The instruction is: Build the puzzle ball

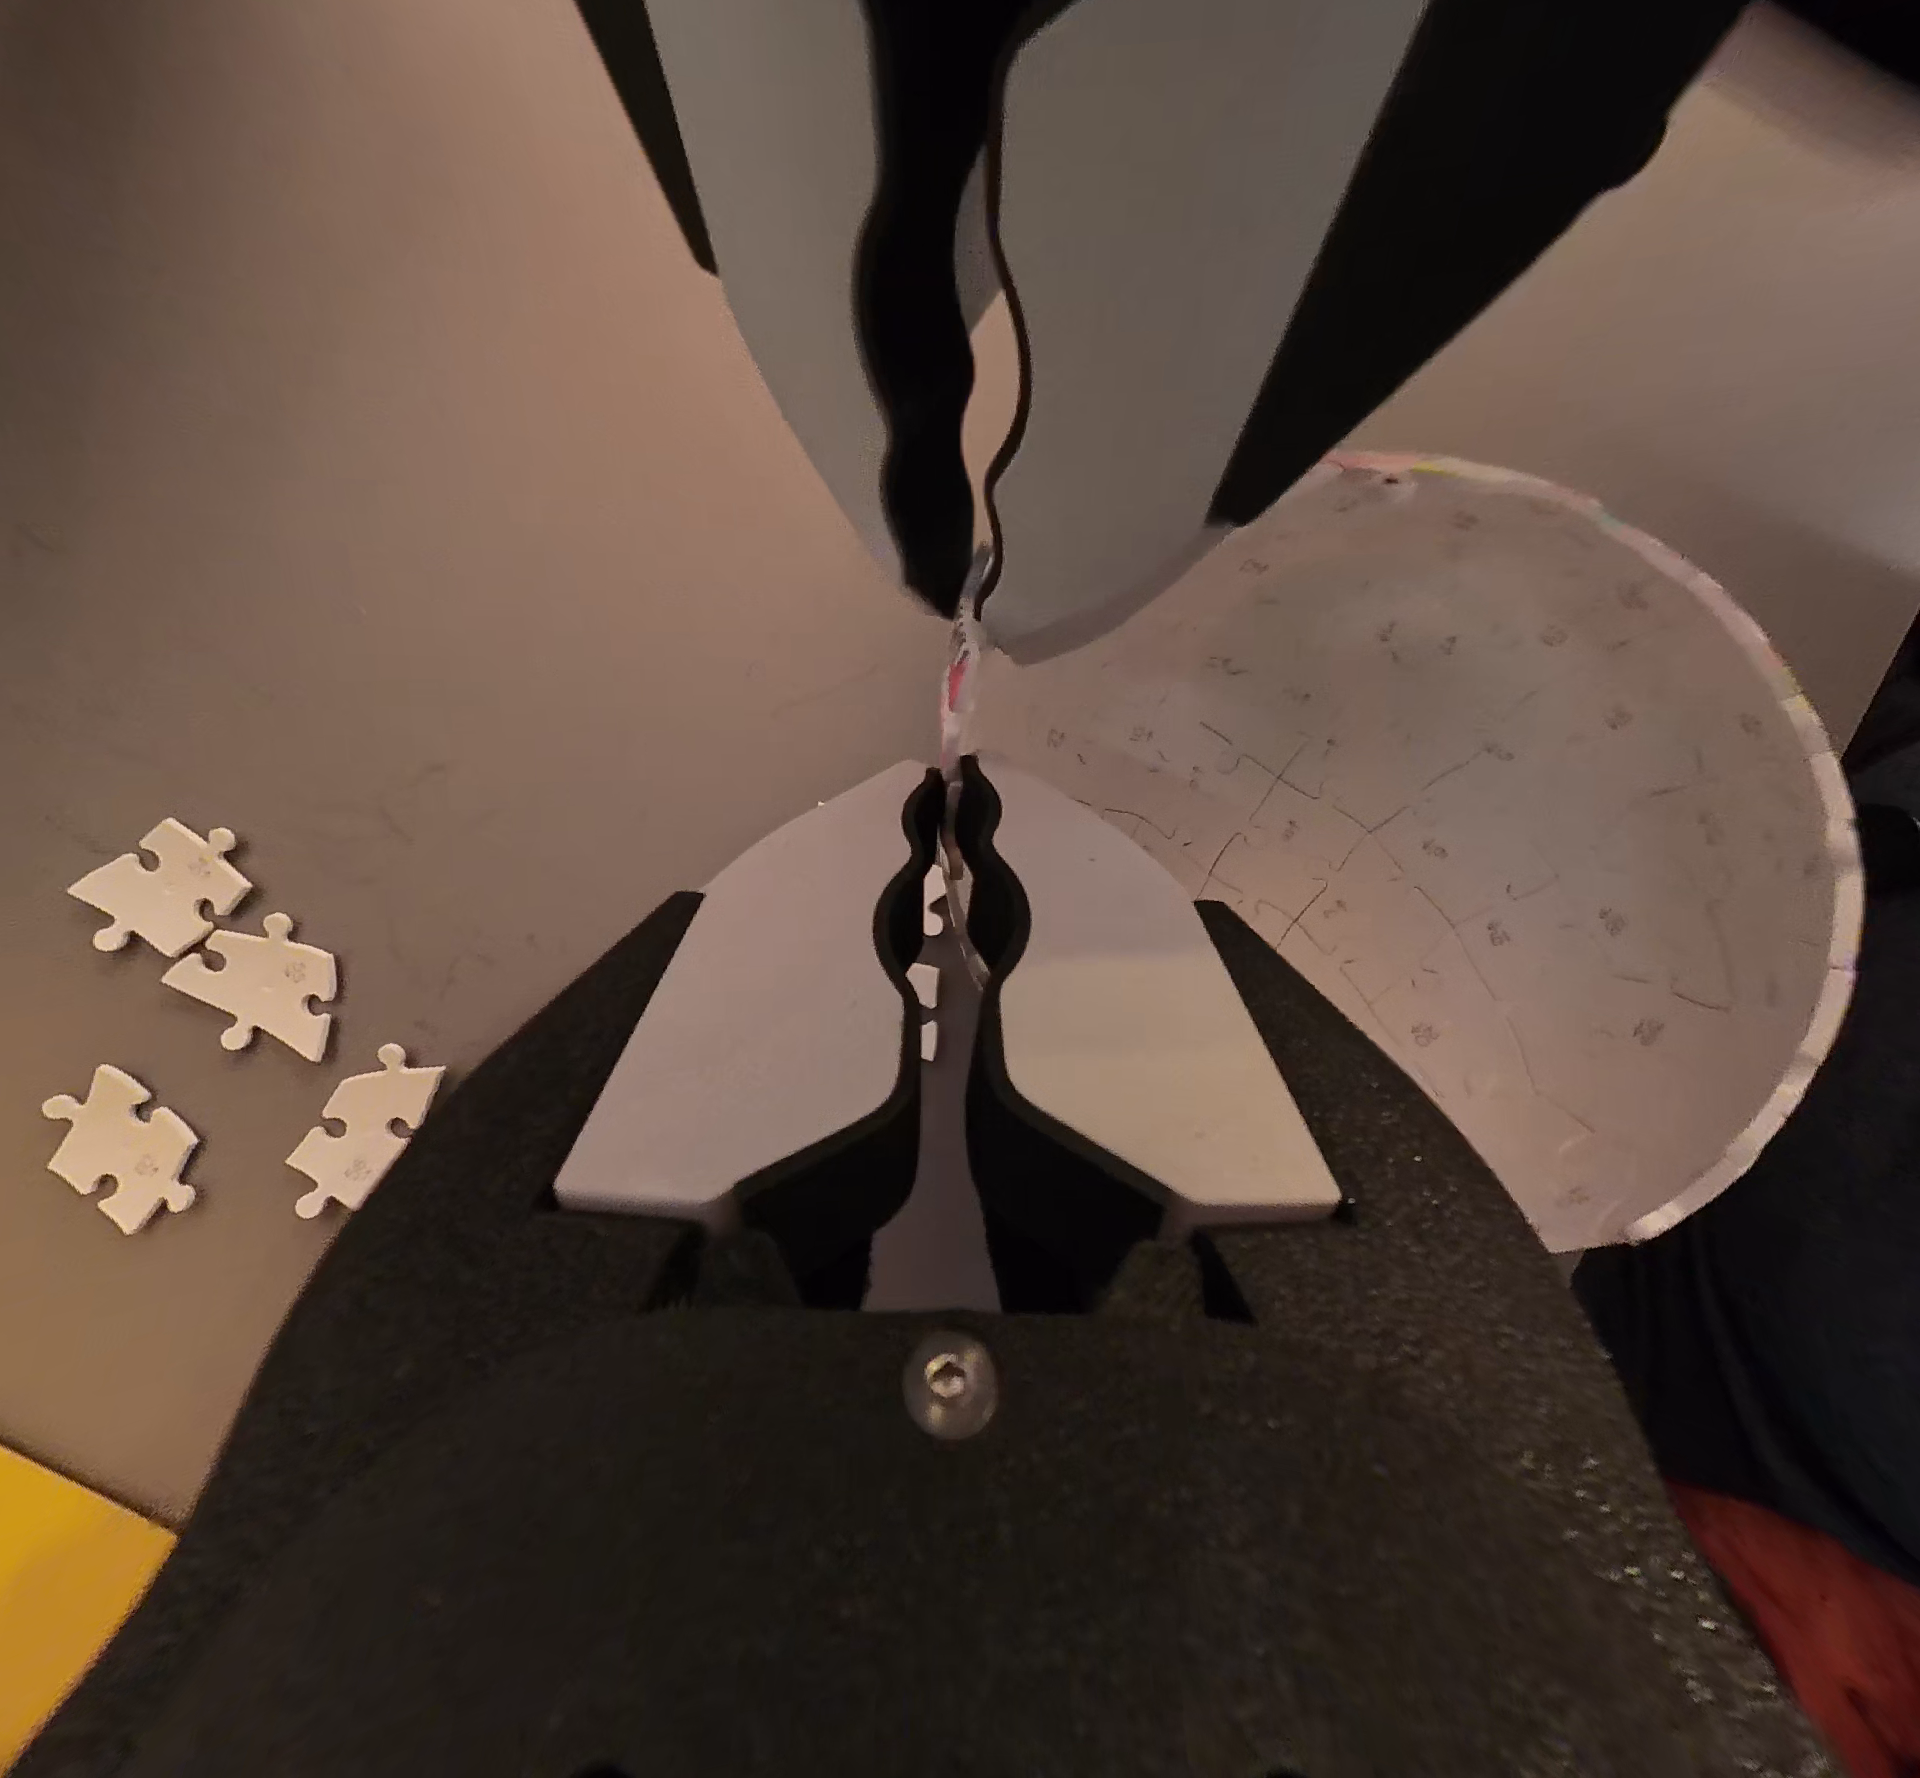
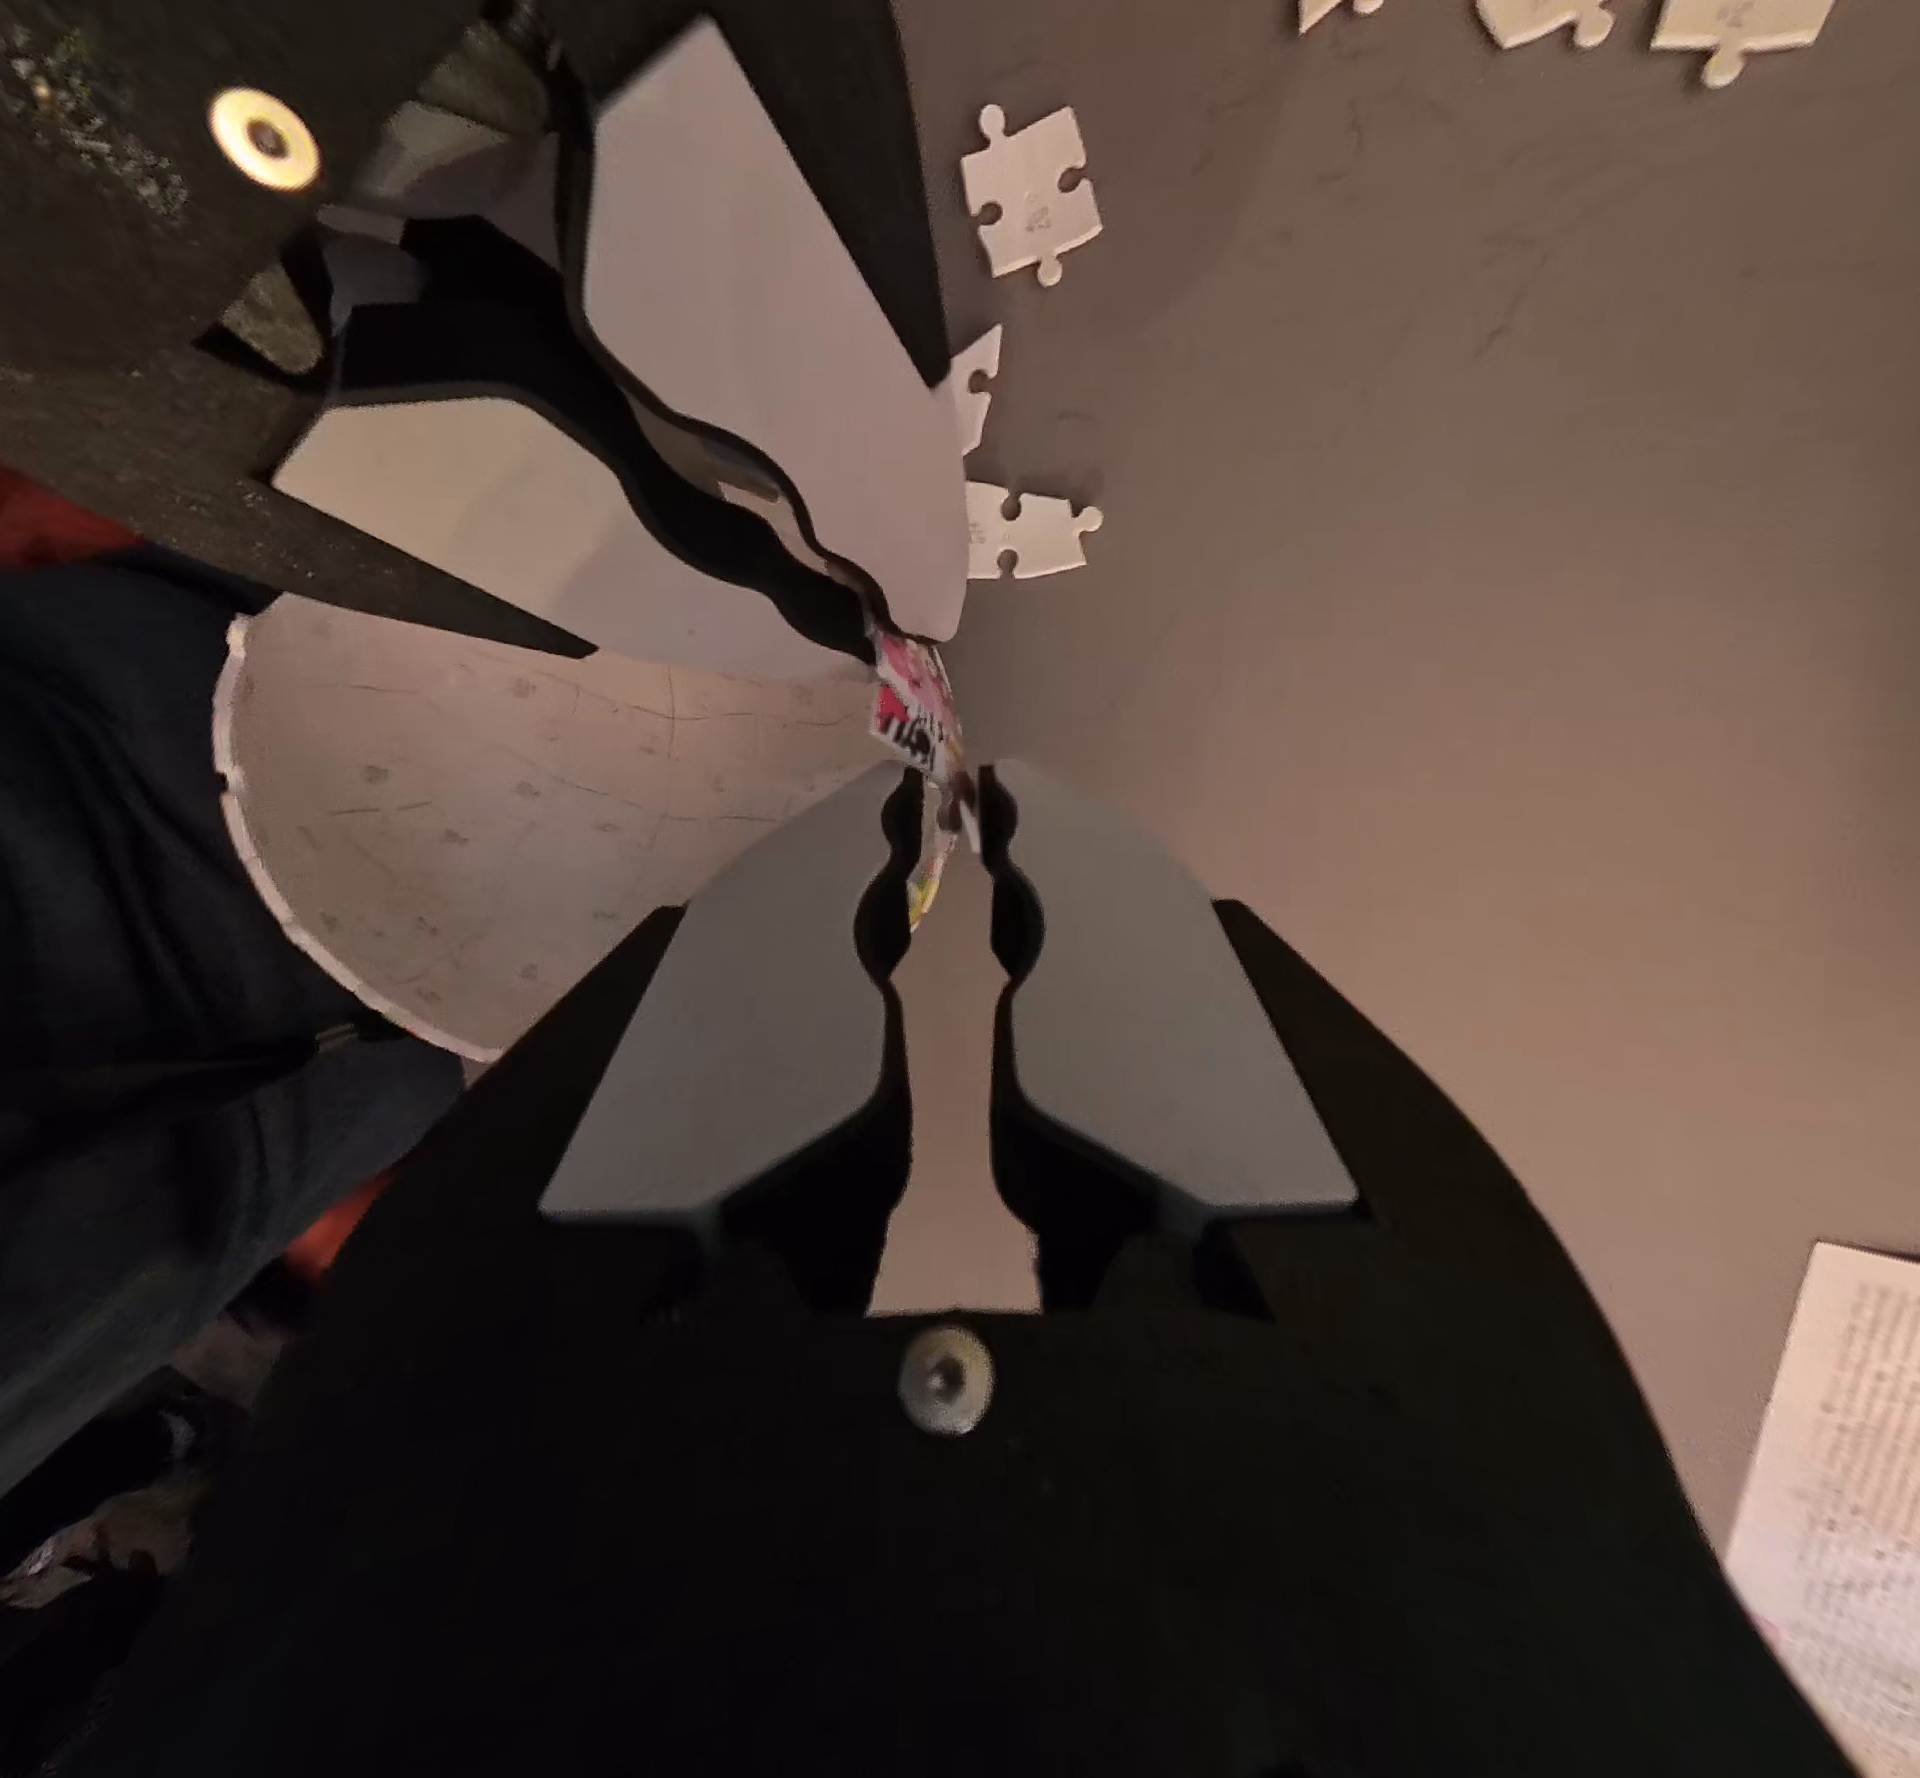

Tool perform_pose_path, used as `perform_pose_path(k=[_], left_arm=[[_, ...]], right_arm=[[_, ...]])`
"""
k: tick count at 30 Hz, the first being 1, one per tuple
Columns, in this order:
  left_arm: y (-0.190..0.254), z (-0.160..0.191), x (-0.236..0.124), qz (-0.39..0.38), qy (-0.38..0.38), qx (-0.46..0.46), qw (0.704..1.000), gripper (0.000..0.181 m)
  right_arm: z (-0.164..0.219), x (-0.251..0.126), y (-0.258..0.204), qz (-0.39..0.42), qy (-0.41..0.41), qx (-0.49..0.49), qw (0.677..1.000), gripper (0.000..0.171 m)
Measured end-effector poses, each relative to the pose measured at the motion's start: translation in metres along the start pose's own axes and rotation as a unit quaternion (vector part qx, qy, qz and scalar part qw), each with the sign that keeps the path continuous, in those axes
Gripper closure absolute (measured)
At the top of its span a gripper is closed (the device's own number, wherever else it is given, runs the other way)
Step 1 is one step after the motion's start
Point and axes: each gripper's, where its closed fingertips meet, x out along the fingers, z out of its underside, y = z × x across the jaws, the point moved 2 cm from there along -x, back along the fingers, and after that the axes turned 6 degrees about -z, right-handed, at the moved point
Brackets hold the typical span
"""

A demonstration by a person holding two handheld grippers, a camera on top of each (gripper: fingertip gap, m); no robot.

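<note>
The half-built puzzle ball (image 1: 1455, 845) is a curved shell, white inside with faint marks; it also shows in the right wrist view (image 2: 468, 793). Its printed pink and black outer side (image 2: 914, 720) shows edge-on between the two grippers. My left gripper (image 1: 951, 778) is shut on the shell's rim from below. My right gripper (image 2: 951, 778) is shut on the same rim and meets the left nearly tip to tip. In the left wrist view the right gripper (image 1: 971, 601) comes down from the top. I cannot tell whether the part in the right gripper is a separate piece.
Several loose white puzzle pieces (image 1: 260, 985) lie face down on the grey table (image 1: 416, 481), and also show beside the left gripper (image 2: 1029, 196). A yellow object (image 1: 62, 1572) sits at the near left. A printed sheet (image 2: 1839, 1520) lies at the right. A person's dark clothing (image 2: 104, 845) is behind the shell. My left and right fingertips are right by each other. My left tips are roughly 25 cm from the yellow object (image 1: 62, 1572).
</note>
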Motion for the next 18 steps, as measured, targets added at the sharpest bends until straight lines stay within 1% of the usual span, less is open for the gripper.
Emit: perform_pose_path(k=[4,12,18], left_arm=[[-0.0006,0.0004,0.0008,-0.002,0.002,-0.005,1.0,0.179],[-0.0009,-0.0006,0.0023,-0.003,0.001,-0.01,1.0,0.179],[-0.0015,-0.0005,0.0027,0.0,0.003,-0.013,1.0,0.179]], right_arm=[[-0.0004,0.0009,0.0012,0.007,0.005,0.013,1.0,0.16],[0.0018,0.001,0.0014,0.006,-0.013,0.037,0.999,0.162],[0.0017,0.0013,0.0011,0.019,-0.013,0.034,0.999,0.164]])
